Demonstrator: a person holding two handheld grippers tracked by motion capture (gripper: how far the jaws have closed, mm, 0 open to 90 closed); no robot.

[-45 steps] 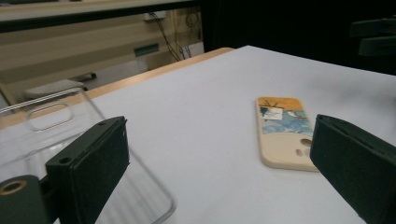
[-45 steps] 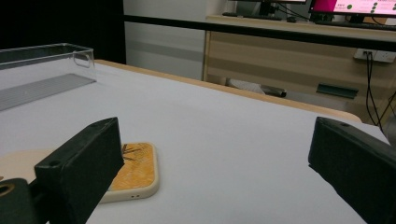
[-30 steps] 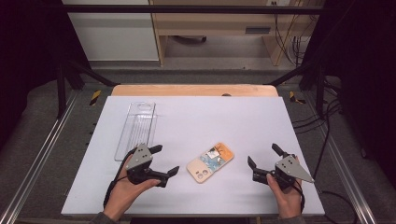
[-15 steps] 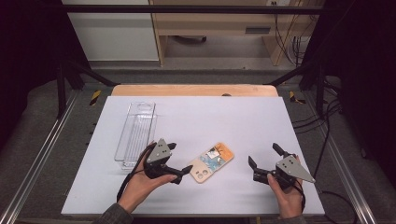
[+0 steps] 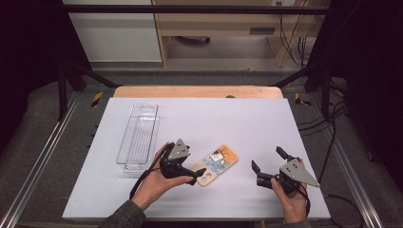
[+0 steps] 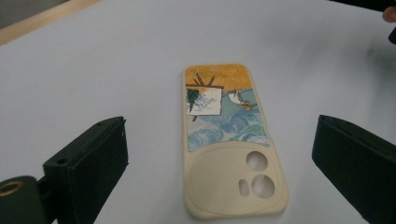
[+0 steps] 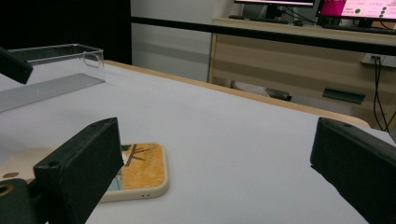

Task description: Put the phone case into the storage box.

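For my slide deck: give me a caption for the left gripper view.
Open left tongs straddle a painted phone case lying flat on the white table.

Painted phone case (image 6: pixel 229 144) lying flat, face-down

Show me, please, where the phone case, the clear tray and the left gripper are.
phone case (image 6: pixel 227 135), left gripper view, painted back.
clear tray (image 5: pixel 139 137), high view, ribbed floor.
left gripper (image 5: pixel 198 175), high view, between the two jaw tips.

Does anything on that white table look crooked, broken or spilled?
Nothing looks broken or spilled. The phone case lies flat, picture side up, at a slant to the table edges; the clear tray sits straight and empty.
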